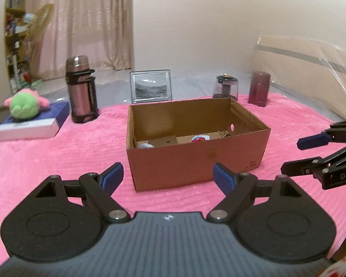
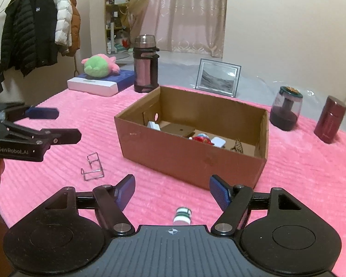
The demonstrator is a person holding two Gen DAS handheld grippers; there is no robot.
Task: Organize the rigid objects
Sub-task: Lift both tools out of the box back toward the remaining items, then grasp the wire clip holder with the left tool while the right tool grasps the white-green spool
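Right now it looks like a between-picks moment: both grippers are empty, fingers spread, nothing between them. Left gripper [image 1: 168, 176] hovers just in front of the cardboard box [image 1: 196, 159]; right gripper [image 2: 171, 192] sits off the box's near corner. Box already has a few small bits inside, incl. a red toy [image 2: 201, 138] and a white block [image 2: 154, 125].

Still loose on the pink blanket [image 2: 80, 115]: a small white-and-green bottle [image 2: 182, 217] lying right under the right gripper, and a wire clip stand [image 2: 92, 167] w/ the left gripper nearer to it.

Next, prob: right drops onto the bottle, fingers straddle it, pinch, lift over the box wall. Bottle's round, so it may roll if nudged.
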